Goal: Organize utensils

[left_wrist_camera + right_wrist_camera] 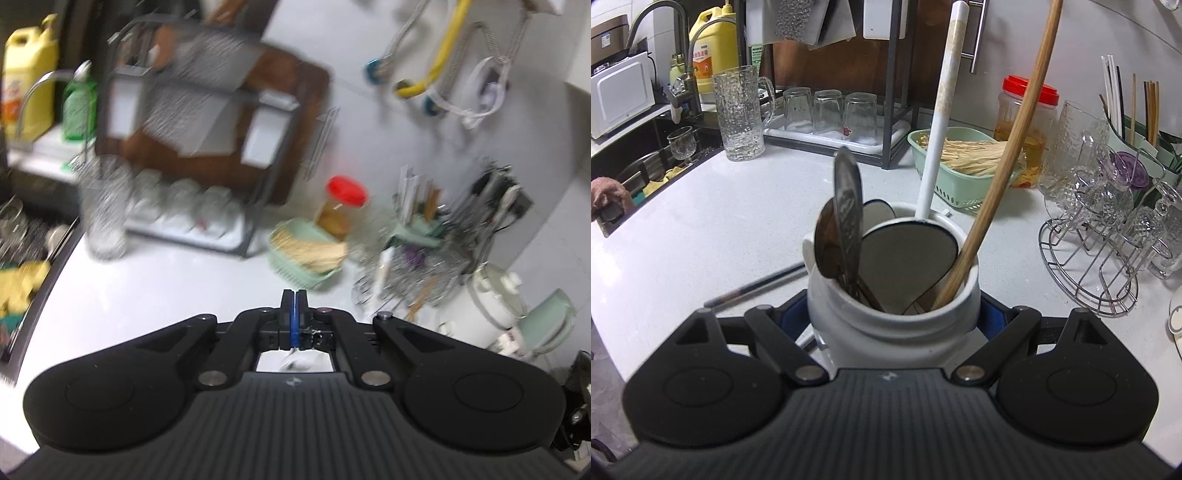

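My right claw [894, 317] grips the white utensil jar [892, 314] on the worktop [701, 229]; left claw [294, 306] clenched, empty. Risk: the tall wooden stick [1004, 155] and white ladle [942, 107] lean outward, so tilting the jar could spill them.

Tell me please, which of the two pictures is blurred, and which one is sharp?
Left wrist view: background smeared by motion blur, dish rack and red-lidded jar soft; only the left gripper is crisp. Right wrist view: sharp throughout, white utensil crock clear; fisheye bends the countertop edges.
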`<state>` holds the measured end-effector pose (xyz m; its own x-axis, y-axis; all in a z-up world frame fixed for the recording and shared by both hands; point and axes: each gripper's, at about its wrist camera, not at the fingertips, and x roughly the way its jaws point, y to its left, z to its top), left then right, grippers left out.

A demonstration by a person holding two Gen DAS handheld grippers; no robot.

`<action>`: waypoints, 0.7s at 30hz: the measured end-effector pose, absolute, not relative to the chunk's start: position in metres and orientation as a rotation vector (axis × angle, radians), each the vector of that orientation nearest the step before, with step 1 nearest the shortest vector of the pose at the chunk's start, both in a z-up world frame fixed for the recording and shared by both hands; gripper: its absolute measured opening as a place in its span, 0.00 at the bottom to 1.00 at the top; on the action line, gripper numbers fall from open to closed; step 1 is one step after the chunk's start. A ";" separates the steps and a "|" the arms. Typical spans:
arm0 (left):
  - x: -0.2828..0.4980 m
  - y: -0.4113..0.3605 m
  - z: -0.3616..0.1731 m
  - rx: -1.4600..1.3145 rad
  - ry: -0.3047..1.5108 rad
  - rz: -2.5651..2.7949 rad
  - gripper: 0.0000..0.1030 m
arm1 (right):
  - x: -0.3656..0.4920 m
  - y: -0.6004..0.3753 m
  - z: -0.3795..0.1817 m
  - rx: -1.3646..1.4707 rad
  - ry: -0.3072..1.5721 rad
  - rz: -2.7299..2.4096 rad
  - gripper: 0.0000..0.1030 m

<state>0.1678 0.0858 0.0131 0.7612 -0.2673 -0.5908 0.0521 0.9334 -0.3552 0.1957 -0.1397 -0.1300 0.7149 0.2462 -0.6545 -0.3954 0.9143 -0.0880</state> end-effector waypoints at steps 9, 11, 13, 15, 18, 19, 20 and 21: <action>0.179 0.111 -0.076 -0.368 0.833 -0.196 0.01 | 0.198 -0.150 -0.129 -0.222 0.702 0.332 0.89; 0.187 0.106 -0.099 -0.335 0.889 -0.214 0.01 | 0.197 -0.153 -0.129 -0.221 0.706 0.328 0.89; 0.194 0.098 -0.120 -0.308 0.938 -0.243 0.05 | 0.196 -0.156 -0.129 -0.223 0.708 0.325 0.89; 0.200 0.091 -0.138 -0.277 0.982 -0.264 0.08 | 0.196 -0.158 -0.129 -0.223 0.711 0.318 0.89; 0.208 0.077 -0.161 -0.226 1.027 -0.299 0.11 | 0.197 -0.159 -0.128 -0.224 0.713 0.317 0.89; 0.210 0.072 -0.166 -0.204 1.036 -0.308 0.13 | 0.197 -0.159 -0.128 -0.225 0.713 0.318 0.89; 0.211 0.068 -0.170 -0.182 1.039 -0.317 0.15 | 0.197 -0.159 -0.128 -0.225 0.713 0.319 0.89; 0.213 0.063 -0.172 -0.164 1.038 -0.328 0.21 | 0.197 -0.159 -0.128 -0.225 0.713 0.319 0.89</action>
